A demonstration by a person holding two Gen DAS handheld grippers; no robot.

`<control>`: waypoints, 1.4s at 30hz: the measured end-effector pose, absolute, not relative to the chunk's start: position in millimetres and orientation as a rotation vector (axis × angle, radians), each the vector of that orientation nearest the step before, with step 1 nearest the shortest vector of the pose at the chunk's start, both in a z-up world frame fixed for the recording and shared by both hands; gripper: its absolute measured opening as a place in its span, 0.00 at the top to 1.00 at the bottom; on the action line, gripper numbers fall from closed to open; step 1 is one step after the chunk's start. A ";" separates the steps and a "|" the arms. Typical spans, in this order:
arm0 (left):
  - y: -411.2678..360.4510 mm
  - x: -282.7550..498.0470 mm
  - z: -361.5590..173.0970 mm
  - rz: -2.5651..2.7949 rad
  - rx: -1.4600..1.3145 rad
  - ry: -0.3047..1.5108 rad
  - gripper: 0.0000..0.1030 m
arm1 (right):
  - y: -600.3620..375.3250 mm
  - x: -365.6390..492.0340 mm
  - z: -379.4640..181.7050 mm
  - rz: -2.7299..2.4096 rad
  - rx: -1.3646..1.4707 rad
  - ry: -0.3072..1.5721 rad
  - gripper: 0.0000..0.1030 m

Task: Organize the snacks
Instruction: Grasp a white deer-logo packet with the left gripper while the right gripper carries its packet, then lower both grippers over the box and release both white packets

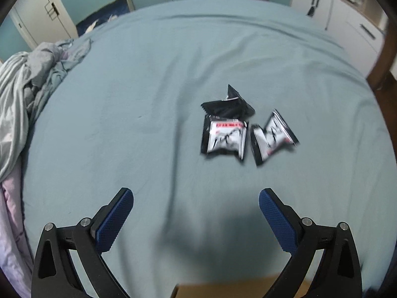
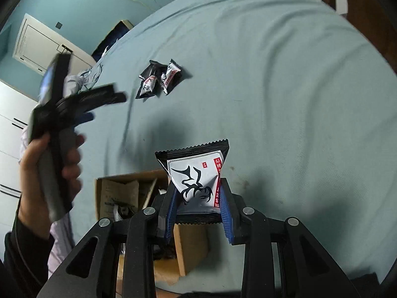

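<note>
Three black-and-white snack packets lie together on the teal bed sheet: one flat (image 1: 224, 140), one tilted to its right (image 1: 273, 136), one black side up behind them (image 1: 227, 106). The same pile (image 2: 158, 79) shows far off in the right wrist view. My left gripper (image 1: 196, 197) is open and empty, hovering short of the pile; it also shows blurred at the left of the right wrist view (image 2: 104, 104). My right gripper (image 2: 198, 193) is shut on another snack packet (image 2: 196, 176), held above an open cardboard box (image 2: 129, 193).
The box sits at the bed's near edge with packets inside. Crumpled bedding (image 1: 27, 79) is heaped at the left. White cabinets (image 1: 347, 15) stand beyond the far right corner, a door (image 1: 42, 7) at far left. A wooden post (image 1: 384, 57) stands at the right.
</note>
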State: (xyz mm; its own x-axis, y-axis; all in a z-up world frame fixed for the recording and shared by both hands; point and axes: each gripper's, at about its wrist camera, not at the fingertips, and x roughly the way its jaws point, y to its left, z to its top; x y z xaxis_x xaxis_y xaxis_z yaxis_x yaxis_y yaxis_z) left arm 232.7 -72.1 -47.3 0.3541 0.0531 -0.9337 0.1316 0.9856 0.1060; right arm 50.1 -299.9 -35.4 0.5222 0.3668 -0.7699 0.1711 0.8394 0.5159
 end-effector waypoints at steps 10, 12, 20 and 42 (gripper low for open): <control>-82.1 300.9 -105.4 0.047 0.057 1.349 0.23 | -329.7 92.6 -61.6 0.175 0.706 1.060 0.72; -80.7 303.1 -111.1 0.031 0.022 1.381 0.51 | -335.7 93.4 -69.9 0.166 0.738 1.064 0.72; -57.4 263.4 -74.4 -0.040 -0.132 1.335 0.96 | -338.2 95.0 -71.2 0.112 0.680 1.066 0.72; -34.3 41.1 52.2 -0.410 0.046 1.147 0.96 | -320.0 64.7 -32.3 0.039 0.595 0.925 0.71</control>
